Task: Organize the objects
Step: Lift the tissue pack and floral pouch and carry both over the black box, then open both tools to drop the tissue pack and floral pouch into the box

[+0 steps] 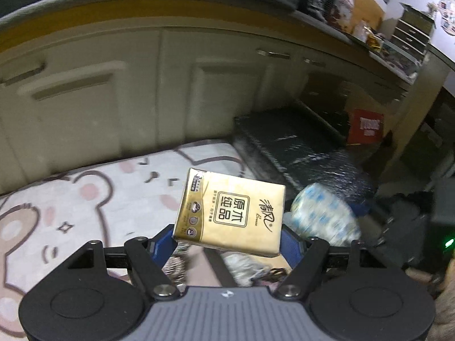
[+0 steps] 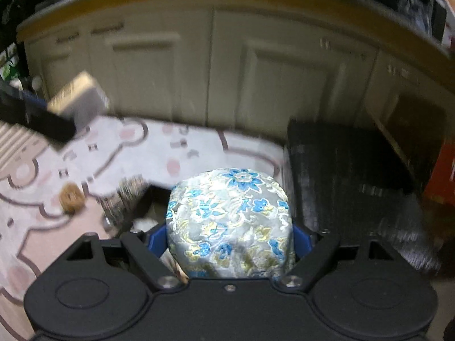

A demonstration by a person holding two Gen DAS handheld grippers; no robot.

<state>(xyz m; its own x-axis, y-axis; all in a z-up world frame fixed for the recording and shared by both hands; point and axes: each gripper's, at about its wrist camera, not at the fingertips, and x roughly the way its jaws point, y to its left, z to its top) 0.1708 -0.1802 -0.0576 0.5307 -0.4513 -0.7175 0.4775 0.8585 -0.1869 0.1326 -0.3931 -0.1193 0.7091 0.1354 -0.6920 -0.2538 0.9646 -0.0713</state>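
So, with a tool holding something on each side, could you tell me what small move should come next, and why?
Probably lower the left tool toward the bear-print mat to set down the gold tissue pack. The pack is clamped in mid-air above the mat, while the right tool holds the floral pouch apart from it.

Gold tissue pack (image 1: 230,213) — reads "清风", "原木纯品" (smaller print illegible) — red box's (image 1: 365,126) lettering blurred.

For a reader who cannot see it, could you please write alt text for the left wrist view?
The left gripper holds a gold tissue pack between its blue fingers, above a bear-print mat. Cream cabinets stand behind.
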